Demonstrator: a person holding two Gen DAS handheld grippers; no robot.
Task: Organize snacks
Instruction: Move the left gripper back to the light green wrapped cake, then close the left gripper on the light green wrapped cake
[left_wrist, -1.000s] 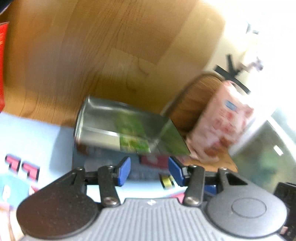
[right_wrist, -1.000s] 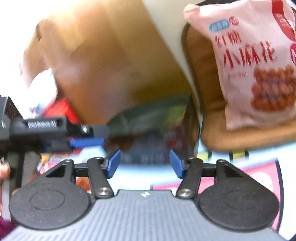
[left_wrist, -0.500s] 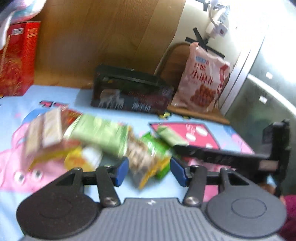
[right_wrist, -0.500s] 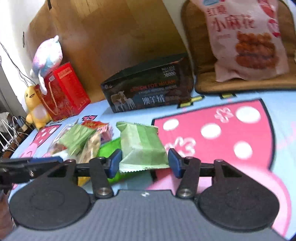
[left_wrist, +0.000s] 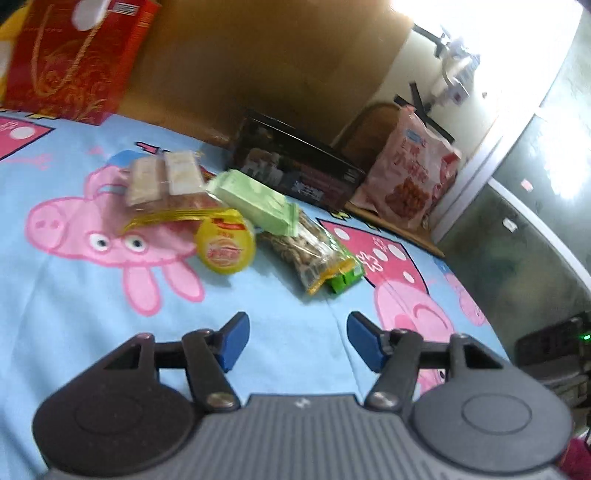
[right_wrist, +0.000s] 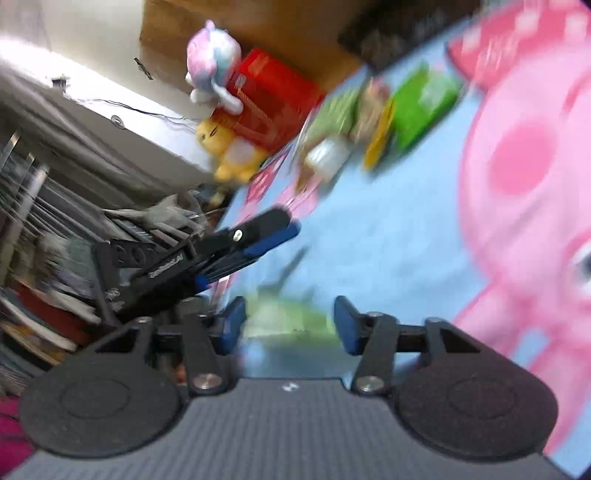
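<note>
Snacks (left_wrist: 236, 206) heaped, cartoon-pig bedsheet (left_wrist: 74, 295), wooden headboard (left_wrist: 258, 55)

Bare blue sheet (left_wrist: 55, 295) lies open ahead of the left gripper (left_wrist: 297, 338), fingers apart. Beyond it the snack pile (left_wrist: 236, 210) blocks the centre; black box (left_wrist: 295, 173) and pink bag (left_wrist: 413, 173) close off the far edge, red box (left_wrist: 74, 55) the far left. Right gripper (right_wrist: 290, 325): blurred green packet (right_wrist: 288, 321) sits between its fingers

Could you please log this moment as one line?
left gripper: open, empty | right gripper: open around blurred pale green packet | snack pile on blue cartoon-pig cloth
</note>
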